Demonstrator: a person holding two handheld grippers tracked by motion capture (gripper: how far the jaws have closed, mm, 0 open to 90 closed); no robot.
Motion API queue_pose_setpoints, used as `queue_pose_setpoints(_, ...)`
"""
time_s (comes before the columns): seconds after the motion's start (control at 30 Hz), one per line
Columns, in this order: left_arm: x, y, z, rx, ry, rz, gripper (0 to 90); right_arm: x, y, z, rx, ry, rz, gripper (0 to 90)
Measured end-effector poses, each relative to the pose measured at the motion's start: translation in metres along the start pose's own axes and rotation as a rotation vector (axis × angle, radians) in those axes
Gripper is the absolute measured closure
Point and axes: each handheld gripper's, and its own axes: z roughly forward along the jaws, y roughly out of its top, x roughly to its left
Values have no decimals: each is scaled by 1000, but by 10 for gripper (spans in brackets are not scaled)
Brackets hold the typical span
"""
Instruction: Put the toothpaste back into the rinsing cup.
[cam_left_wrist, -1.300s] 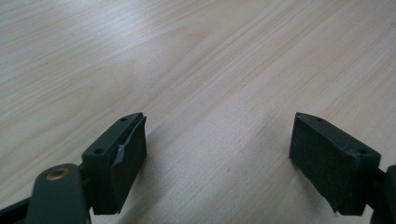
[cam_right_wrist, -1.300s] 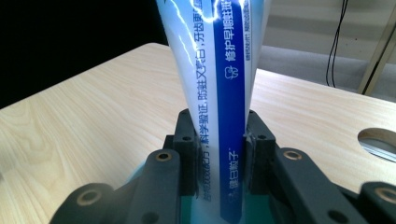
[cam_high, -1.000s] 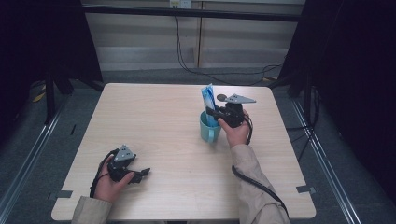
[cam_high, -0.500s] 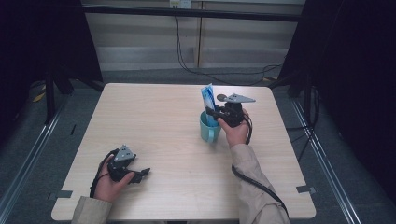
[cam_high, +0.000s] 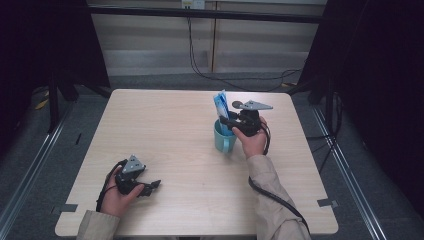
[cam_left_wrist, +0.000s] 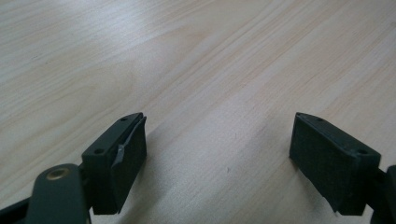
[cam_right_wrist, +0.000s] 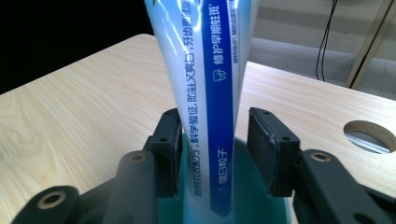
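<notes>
Toothpaste tube (cam_high: 220, 105) upright in teal mug (cam_high: 223, 136), mid-table, high view; my right gripper (cam_high: 231, 121) at it, right hand (cam_high: 251, 137) behind. Left gripper (cam_high: 151, 186) low, near front edge.
Left gripper view: my jaws wide over bare table (cam_left_wrist: 196, 70).
Right gripper view: jaws flank tube (cam_right_wrist: 208, 88), left pad touching, right apart.

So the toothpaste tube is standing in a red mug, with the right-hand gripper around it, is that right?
Not quite: the mug is teal, not red, as the high view shows. The toothpaste tube does stand in it, with the right gripper around it.
</notes>
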Motion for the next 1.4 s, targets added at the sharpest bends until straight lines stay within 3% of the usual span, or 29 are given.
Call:
queue_pose_setpoints(0.2,0,0,0,0,0,1,187,1,1,-2,5,-9,0,415)
queue_pose_setpoints(0.43,0,0,0,0,0,-1,187,4,2,-8,17,-13,-13,347)
queue_pose_setpoints(0.97,0,0,0,-1,-2,-1,187,5,0,-25,54,-11,-13,274)
queue_pose_setpoints(1.4,0,0,0,-1,-3,-2,187,9,-4,-32,70,22,-6,241)
